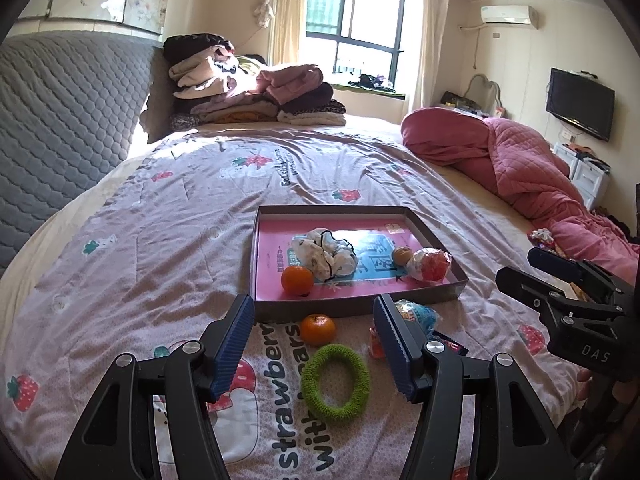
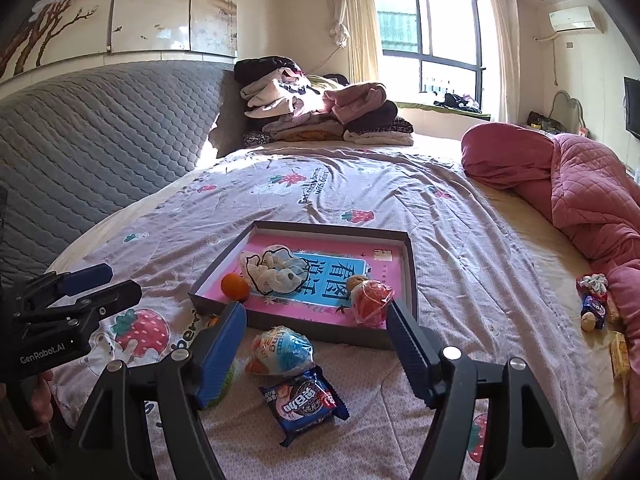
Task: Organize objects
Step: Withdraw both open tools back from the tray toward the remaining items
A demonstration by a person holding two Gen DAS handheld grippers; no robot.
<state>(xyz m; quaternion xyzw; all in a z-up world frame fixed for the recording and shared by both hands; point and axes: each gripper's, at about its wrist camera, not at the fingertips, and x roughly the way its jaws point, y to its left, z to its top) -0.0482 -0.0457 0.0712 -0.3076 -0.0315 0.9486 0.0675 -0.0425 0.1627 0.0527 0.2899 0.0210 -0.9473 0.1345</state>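
Note:
A shallow grey tray (image 1: 352, 306) (image 2: 208, 304) with a pink floor lies on the bed. It holds a tangerine (image 1: 297, 280) (image 2: 235, 286), a crumpled white cloth (image 1: 326, 254) (image 2: 276, 274), a small round brown item (image 1: 401, 256) and a red wrapped snack (image 1: 430, 265) (image 2: 370, 302). In front of the tray lie a second tangerine (image 1: 318, 329), a green ring (image 1: 335, 382), a blue-white snack bag (image 2: 282, 350) (image 1: 416, 314) and a blue cookie packet (image 2: 304, 402). My left gripper (image 1: 316, 350) is open above the ring and tangerine. My right gripper (image 2: 316, 354) is open over the two packets.
A rolled pink quilt (image 1: 512, 160) (image 2: 580, 188) lies along the bed's right side, with several small snacks (image 2: 598, 308) beside it. Folded clothes (image 1: 248, 88) are stacked at the far end. A grey quilted headboard (image 1: 60, 120) stands on the left.

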